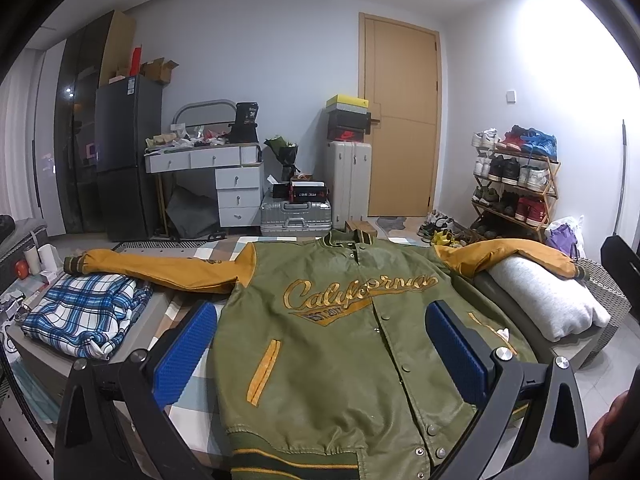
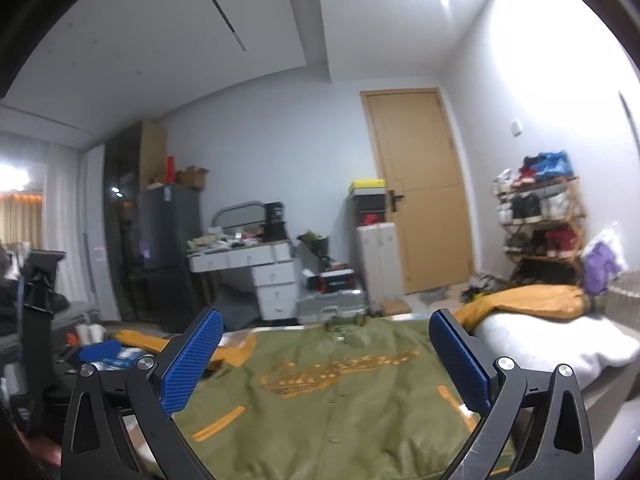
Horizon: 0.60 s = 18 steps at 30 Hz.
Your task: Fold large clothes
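An olive-green varsity jacket (image 1: 340, 340) with mustard sleeves and "California" lettering lies flat, front up, on the bed, hem toward me. Its left sleeve (image 1: 160, 268) stretches out sideways; its right sleeve (image 1: 512, 254) drapes over a grey pillow (image 1: 548, 300). My left gripper (image 1: 324, 320) is open and empty, held above the jacket's lower half. The jacket also shows in the right wrist view (image 2: 332, 396). My right gripper (image 2: 326, 332) is open and empty, above the jacket. The left gripper's body shows at the left edge of the right wrist view (image 2: 36, 320).
A folded blue plaid garment (image 1: 88, 312) lies left of the jacket. Beyond the bed stand a dark fridge (image 1: 124, 156), a white desk with drawers (image 1: 224, 176), suitcases (image 1: 348, 180), a wooden door (image 1: 404, 120) and a shoe rack (image 1: 516, 184).
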### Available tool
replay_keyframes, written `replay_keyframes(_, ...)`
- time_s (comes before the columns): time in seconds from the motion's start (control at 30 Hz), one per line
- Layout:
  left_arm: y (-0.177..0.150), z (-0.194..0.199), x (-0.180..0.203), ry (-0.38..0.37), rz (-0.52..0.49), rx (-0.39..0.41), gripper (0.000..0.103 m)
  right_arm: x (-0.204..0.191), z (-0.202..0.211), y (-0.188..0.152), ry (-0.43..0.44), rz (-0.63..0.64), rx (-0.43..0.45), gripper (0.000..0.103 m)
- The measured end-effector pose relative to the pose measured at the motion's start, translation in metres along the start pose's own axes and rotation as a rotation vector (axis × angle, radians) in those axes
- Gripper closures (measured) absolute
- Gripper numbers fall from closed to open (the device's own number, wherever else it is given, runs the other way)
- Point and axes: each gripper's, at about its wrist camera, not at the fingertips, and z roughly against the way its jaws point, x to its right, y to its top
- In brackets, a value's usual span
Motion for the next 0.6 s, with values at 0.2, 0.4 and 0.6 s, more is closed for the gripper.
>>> replay_keyframes(0.2,-0.0014,0.0006,0.0001,-0.002,-0.002,0.004,0.001,0.0042,-0.0013,0.0,-0.012,-0.017,0.003,0.0)
replay_keyframes(0.4,-0.0022,0.0004,0.0005,-0.004,-0.008,0.004,0.001,0.005,-0.0027,0.0011,-0.039,-0.014,0.005,0.0)
replay_keyframes(0.6,-0.0025,0.0003,0.0007,-0.003,-0.008,0.004,0.001,0.0055,-0.004,-0.001,-0.037,-0.029,-0.006,0.0)
